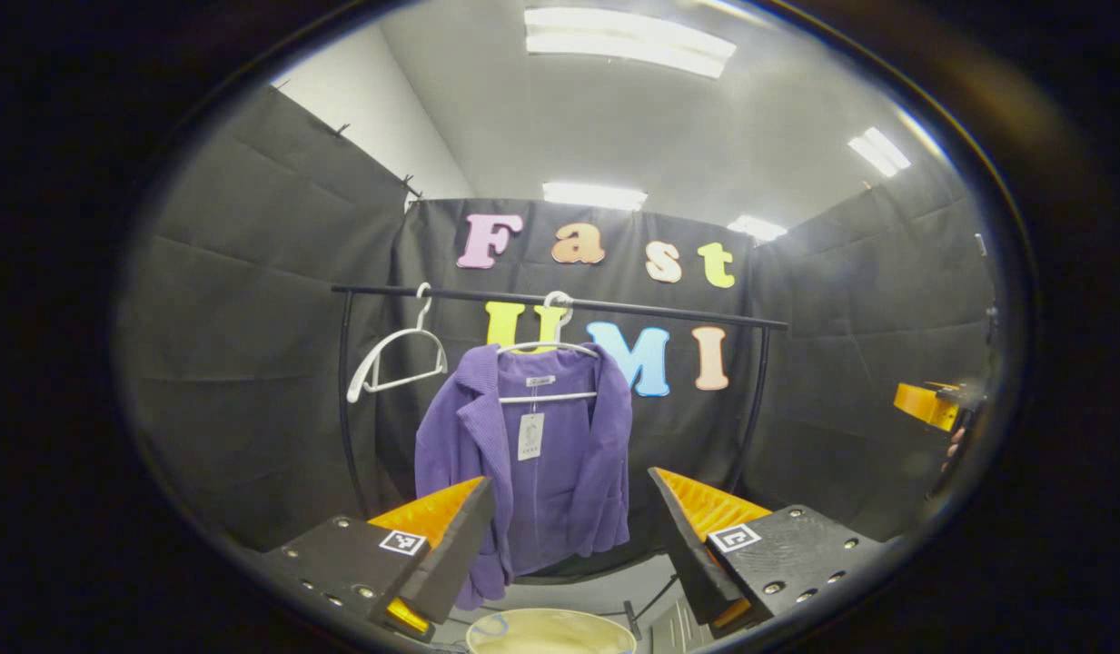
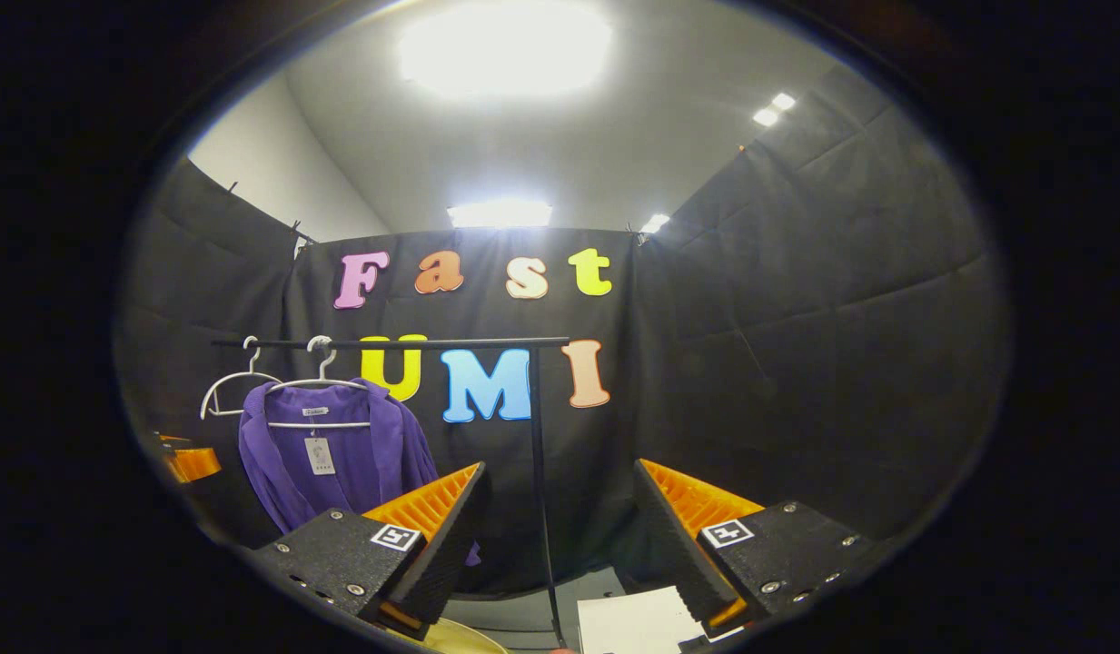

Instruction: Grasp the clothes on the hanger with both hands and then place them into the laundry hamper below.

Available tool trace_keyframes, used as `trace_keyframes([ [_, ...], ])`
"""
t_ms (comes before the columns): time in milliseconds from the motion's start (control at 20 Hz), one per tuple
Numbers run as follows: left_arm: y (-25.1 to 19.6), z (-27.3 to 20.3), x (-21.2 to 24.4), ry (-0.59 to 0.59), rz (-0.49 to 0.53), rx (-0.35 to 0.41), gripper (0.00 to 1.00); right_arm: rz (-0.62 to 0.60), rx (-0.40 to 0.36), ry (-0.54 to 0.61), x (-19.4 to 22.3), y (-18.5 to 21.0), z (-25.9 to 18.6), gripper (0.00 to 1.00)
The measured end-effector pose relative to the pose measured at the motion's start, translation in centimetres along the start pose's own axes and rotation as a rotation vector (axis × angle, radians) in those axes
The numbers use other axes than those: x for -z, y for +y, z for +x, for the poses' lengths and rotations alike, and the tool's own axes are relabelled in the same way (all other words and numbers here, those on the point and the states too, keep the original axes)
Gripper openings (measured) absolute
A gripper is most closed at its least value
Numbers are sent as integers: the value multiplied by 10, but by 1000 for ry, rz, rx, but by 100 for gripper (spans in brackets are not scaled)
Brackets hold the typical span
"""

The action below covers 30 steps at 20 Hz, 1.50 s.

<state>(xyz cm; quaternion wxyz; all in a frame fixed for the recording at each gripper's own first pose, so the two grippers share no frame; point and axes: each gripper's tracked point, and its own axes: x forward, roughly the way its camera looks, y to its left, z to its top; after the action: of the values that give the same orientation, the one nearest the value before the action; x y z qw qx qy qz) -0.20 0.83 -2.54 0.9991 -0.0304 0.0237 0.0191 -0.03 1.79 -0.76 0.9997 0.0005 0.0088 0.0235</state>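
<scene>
A purple jacket (image 1: 532, 463) hangs on a white hanger (image 1: 548, 350) from a black rail (image 1: 560, 302), a tag at its collar. In the left gripper view my left gripper (image 1: 569, 527) stands open in front of the jacket's lower half, some way short of it, nothing between its fingers. The pale rim of the laundry hamper (image 1: 550, 629) shows below. In the right gripper view the jacket (image 2: 332, 459) hangs at the left, and my right gripper (image 2: 560, 536) is open, pointing right of it toward the rack's post (image 2: 539, 472). The right gripper (image 1: 932, 404) also appears at the far right of the left gripper view.
An empty white hanger (image 1: 398, 359) hangs on the rail left of the jacket. The rack's curved legs (image 1: 345, 409) stand at both ends. A white sheet (image 2: 632, 619) lies low in the right gripper view. Black cloth walls close the booth on three sides.
</scene>
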Motion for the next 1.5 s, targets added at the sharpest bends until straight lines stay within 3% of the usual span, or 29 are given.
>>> trace_keyframes([
  [400, 24, 3, 3, 20, 8, -36, 96, 2, -130, -9, -11, 70, 27, 96],
  [450, 29, 6, 1, 16, 11, -46, 100, 4, -145, -14, -14, 79, 33, 96],
  [550, 38, 11, -1, 11, 7, -65, 96, 8, -172, -18, -18, 99, 45, 96],
  [1000, 66, 59, -10, 60, -35, -154, 100, 54, -311, 29, -16, 191, 120, 96],
  [1150, 75, 89, -2, 77, -70, -216, 100, 76, -339, 25, -14, 210, 150, 96],
  [1200, 81, 101, -1, 75, -83, -245, 90, 89, -348, 16, -13, 216, 159, 96],
  [1250, 86, 113, 1, 74, -92, -277, 96, 101, -357, 11, -11, 220, 168, 96],
  [1400, 101, 148, 5, 72, -95, -358, 100, 120, -373, 2, -5, 228, 199, 96],
  [1500, 102, 167, 12, 94, -82, -379, 96, 117, -374, -5, 1, 231, 221, 96],
])
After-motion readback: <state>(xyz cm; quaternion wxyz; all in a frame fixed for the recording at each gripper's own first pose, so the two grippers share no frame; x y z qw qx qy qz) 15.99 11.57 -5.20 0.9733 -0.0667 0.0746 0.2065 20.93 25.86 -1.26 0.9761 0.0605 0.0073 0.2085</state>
